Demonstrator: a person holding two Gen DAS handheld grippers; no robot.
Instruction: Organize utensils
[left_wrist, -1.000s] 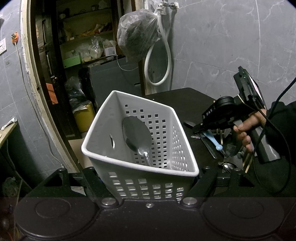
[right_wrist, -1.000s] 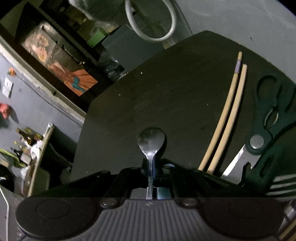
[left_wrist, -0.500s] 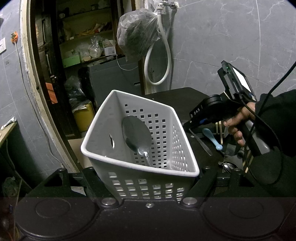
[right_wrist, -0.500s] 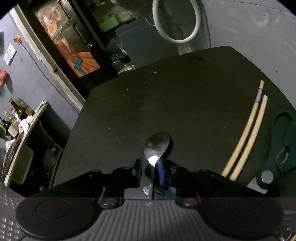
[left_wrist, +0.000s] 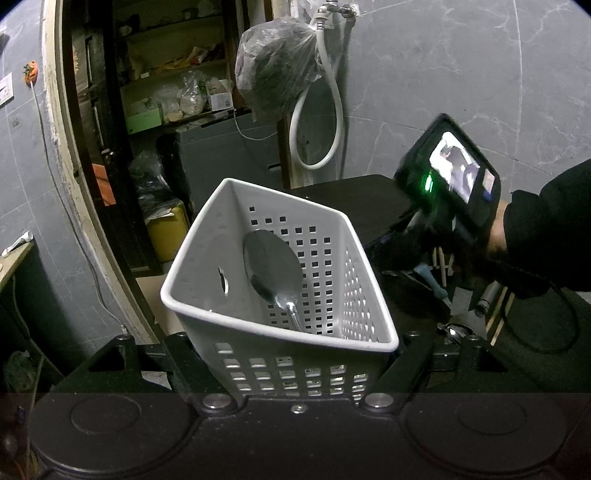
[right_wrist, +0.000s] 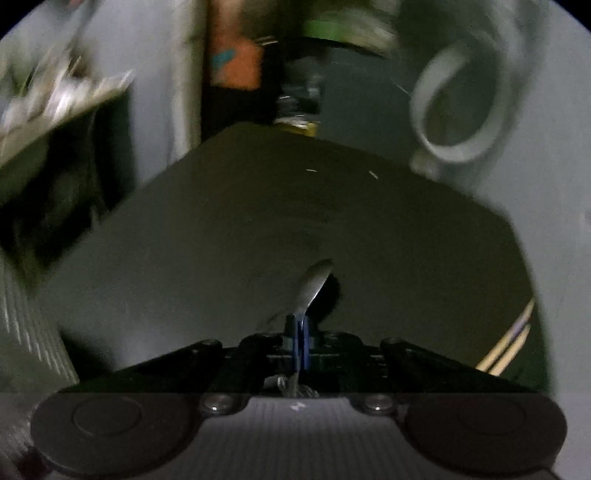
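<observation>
Clamping the white perforated basket (left_wrist: 280, 325) between the two fingers of the left gripper (left_wrist: 295, 354), one finger on each side of the near wall, basket tilted with its open mouth toward the camera. Lying inside the basket, a large metal spoon (left_wrist: 273, 273), bowl leaning on the far perforated wall, handle going down toward the bottom. Pinching a small metal spoon (right_wrist: 312, 291) in the right gripper (right_wrist: 300, 341), blue pads (right_wrist: 295, 332) pressed together on the handle, bowl sticking out forward and seen almost edge-on above the dark table (right_wrist: 258, 229). Showing much blur in the right wrist view. Visible at the right edge of the same view, a pair of wooden chopsticks (right_wrist: 508, 345) on the table.

Seen from the left wrist view, to the right of the basket: the right hand (left_wrist: 496, 236) in a black sleeve (left_wrist: 550, 229), gripping the right device, its lit screen (left_wrist: 456, 166) turned to the camera. Under that hand, more utensils on the table, among them a light blue handle (left_wrist: 432, 282) and thin wooden sticks (left_wrist: 441, 264); hard to name exactly in the dark. Farther back, hanging on the grey marble wall (left_wrist: 461, 74), a white hose (left_wrist: 317, 122) in a loop and a plastic bag (left_wrist: 277, 70). At far left, an open doorway with cluttered shelves (left_wrist: 173, 85).
</observation>
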